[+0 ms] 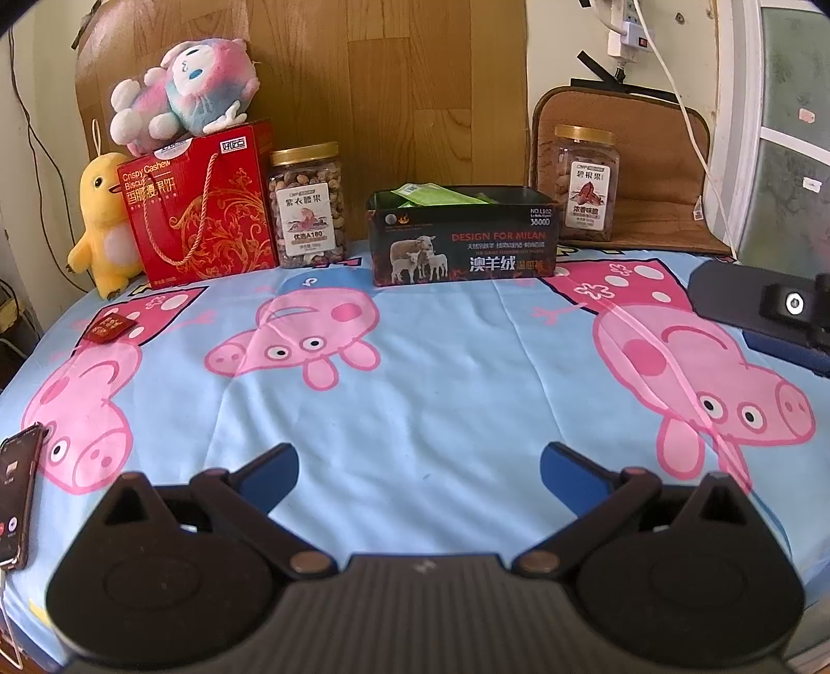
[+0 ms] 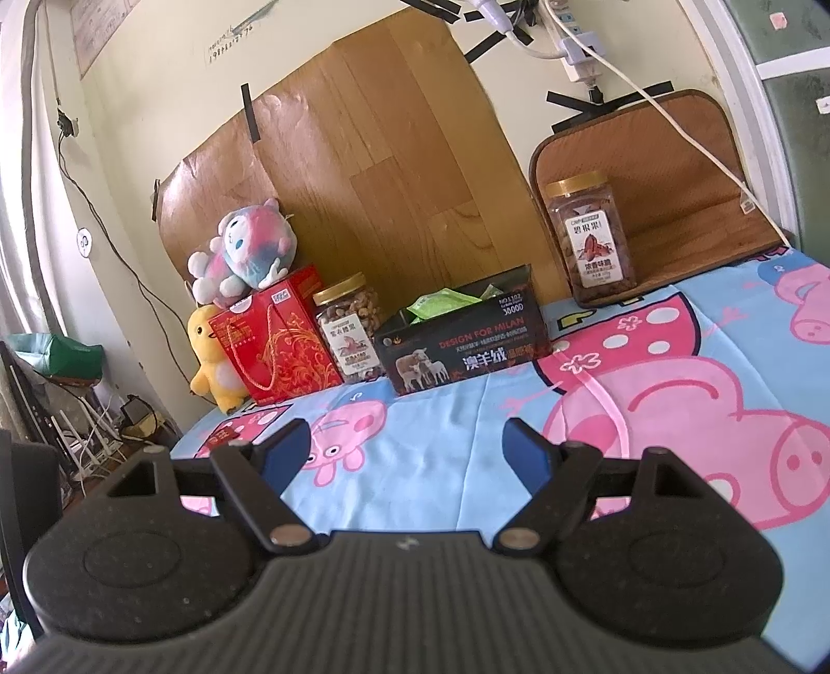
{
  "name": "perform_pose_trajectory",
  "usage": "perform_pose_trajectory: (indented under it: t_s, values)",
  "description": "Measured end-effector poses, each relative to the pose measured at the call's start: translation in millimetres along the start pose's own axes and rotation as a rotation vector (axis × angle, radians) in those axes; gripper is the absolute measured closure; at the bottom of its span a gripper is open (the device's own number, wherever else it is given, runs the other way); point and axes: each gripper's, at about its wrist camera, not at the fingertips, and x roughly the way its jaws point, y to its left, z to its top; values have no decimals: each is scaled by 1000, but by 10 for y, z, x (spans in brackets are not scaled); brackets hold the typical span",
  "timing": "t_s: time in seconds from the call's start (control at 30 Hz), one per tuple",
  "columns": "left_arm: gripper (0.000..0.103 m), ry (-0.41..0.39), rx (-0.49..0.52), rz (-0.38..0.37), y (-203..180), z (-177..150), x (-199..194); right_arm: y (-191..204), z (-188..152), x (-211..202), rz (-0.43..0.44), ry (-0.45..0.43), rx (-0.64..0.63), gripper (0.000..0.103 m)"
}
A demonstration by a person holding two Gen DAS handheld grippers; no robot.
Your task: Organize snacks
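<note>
Left wrist view: left gripper (image 1: 417, 466) and right gripper (image 2: 410, 456) both spread, empty, above the cloth. Green packets (image 1: 436, 196) sit in black box (image 1: 464, 243); 2 jars (image 1: 307, 205) (image 1: 585, 182) + red packet (image 1: 111, 328) look unsorted, approx.

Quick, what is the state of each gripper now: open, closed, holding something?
Left gripper: open, holding nothing, above the cloth.
Right gripper: open, holding nothing.

Cream wall (image 2: 155, 103) w/ wood-grain panel (image 2: 394, 171) taped up, power strip (image 2: 576, 49) top right, daylight thru window (image 1: 788, 129) on my right.
</note>
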Motion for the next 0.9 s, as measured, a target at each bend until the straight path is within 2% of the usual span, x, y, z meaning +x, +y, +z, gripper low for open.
perform_pose_trajectory:
  t_s: [0.27,0.7,0.9]
  values:
    - [0,-7,-6,4,0,-5,-2,-5,-1,-2,-1,-1,1,20]
    - [0,-72,-10,45,16,14,-76,16,2,-19,1,-11,-12,20]
    - [0,-50,-31,44,54,26,-53,20,7,-20,1,-9,-12,20]
